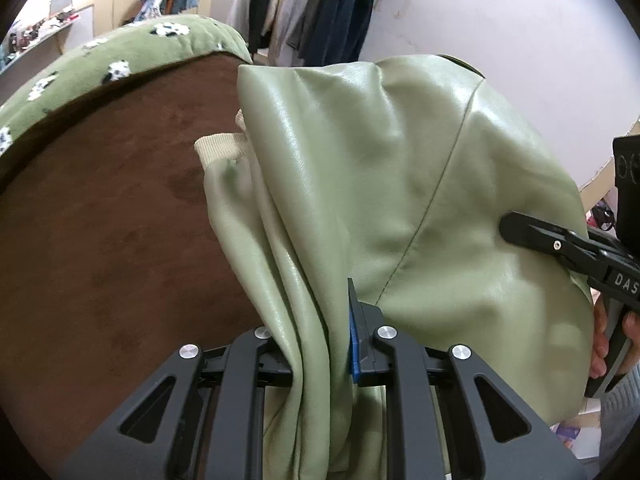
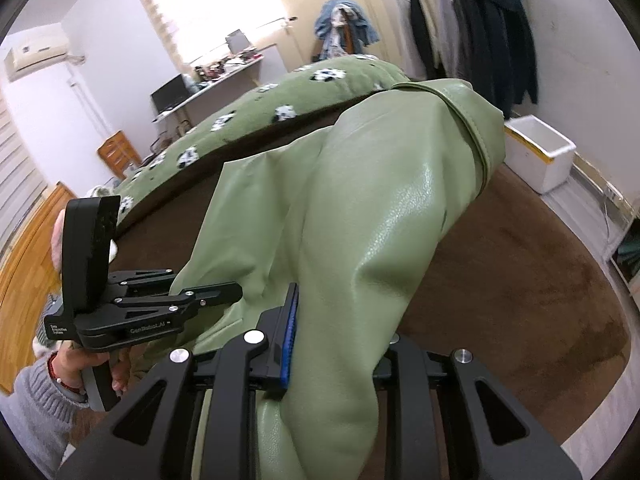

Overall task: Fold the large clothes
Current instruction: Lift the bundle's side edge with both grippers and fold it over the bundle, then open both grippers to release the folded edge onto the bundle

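Note:
A large light-green leather-look jacket (image 1: 360,168) with a cream ribbed cuff (image 1: 220,146) is held up above a brown bed surface (image 1: 100,240). My left gripper (image 1: 320,344) is shut on a bunched fold of the jacket, which runs down between its fingers. My right gripper (image 2: 332,344) is shut on another fold of the same jacket (image 2: 360,200). The right gripper also shows at the right edge of the left wrist view (image 1: 516,228), against the jacket. The left gripper shows in the right wrist view (image 2: 228,292), at the jacket's left edge.
A green blanket with a white pattern (image 2: 280,108) lies along the far side of the bed. Clothes hang on the wall (image 2: 472,20). A white box (image 2: 540,152) stands on the floor at the right. A desk with a laptop (image 2: 172,92) stands by the window.

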`<state>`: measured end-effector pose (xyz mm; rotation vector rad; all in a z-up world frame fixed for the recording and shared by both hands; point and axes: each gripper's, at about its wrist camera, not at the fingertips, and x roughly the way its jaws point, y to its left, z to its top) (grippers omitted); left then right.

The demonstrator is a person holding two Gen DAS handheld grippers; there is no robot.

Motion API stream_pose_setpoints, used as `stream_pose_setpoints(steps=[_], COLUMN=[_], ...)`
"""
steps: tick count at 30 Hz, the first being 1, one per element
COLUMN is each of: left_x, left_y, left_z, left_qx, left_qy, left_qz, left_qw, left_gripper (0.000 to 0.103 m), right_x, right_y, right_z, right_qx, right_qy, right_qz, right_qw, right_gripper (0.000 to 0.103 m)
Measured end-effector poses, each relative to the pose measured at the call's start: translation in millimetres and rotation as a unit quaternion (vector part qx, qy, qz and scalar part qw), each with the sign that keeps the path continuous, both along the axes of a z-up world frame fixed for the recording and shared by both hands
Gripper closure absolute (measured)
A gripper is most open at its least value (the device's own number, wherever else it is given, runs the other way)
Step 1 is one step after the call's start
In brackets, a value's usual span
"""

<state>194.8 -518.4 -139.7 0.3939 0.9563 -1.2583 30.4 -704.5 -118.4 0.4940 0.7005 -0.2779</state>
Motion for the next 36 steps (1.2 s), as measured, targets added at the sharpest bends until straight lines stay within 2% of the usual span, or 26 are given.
stream_pose_setpoints(steps=[8,13,16,18,20,23,25,26,28,30,32,34,36], left_x=[8,12,21,27,24,25,23,23,28,40,45,52,58], left_y=[-53,-66,-70,-72,-75,-78,-78,-77,-78,-84,-77,-67,-58], left_z=[-37,-79,-89,-92,-98,-102,-102,-102,-102,-102,-91,-73,-58], left_qx=[0.028,0.068,0.06,0.065,0.082,0.085,0.085,0.086,0.089,0.098,0.08,0.053,0.038], left_qy=[0.002,0.011,0.041,0.055,0.044,0.042,0.039,0.037,0.034,0.028,0.006,0.005,0.012], left_qz=[-0.018,-0.016,0.0,0.006,0.002,0.005,0.006,0.006,0.008,0.026,0.05,0.068,0.084], left_qw=[0.9994,0.9975,0.9974,0.9964,0.9956,0.9955,0.9956,0.9956,0.9954,0.9944,0.9955,0.9962,0.9957], left_gripper=[0.083,0.083,0.08,0.073,0.068,0.067,0.065,0.061,0.047,0.015,0.008,0.007,0.006], right_x=[8,11,5,6,7,7,7,7,5,2,-2,-6,-13], right_y=[-42,-55,-66,-68,-66,-69,-67,-67,-65,-65,-64,-61,-55], right_z=[-58,-104,-113,-118,-119,-120,-119,-117,-116,-117,-117,-113,-107], right_qx=[0.022,0.052,0.069,0.067,0.062,0.065,0.062,0.058,0.054,0.051,0.051,0.042,0.025], right_qy=[0.018,0.03,0.022,0.031,0.033,0.033,0.04,0.045,0.054,0.063,0.068,0.071,0.073], right_qz=[-0.018,-0.037,-0.051,-0.052,-0.053,-0.055,-0.056,-0.059,-0.066,-0.073,-0.078,-0.08,-0.082], right_qw=[0.999,0.998,0.996,0.996,0.996,0.996,0.996,0.996,0.995,0.994,0.993,0.993,0.994], right_gripper=[0.081,0.081,0.079,0.077,0.076,0.074,0.064,0.062,0.056,0.052,0.048,0.033,0.031])
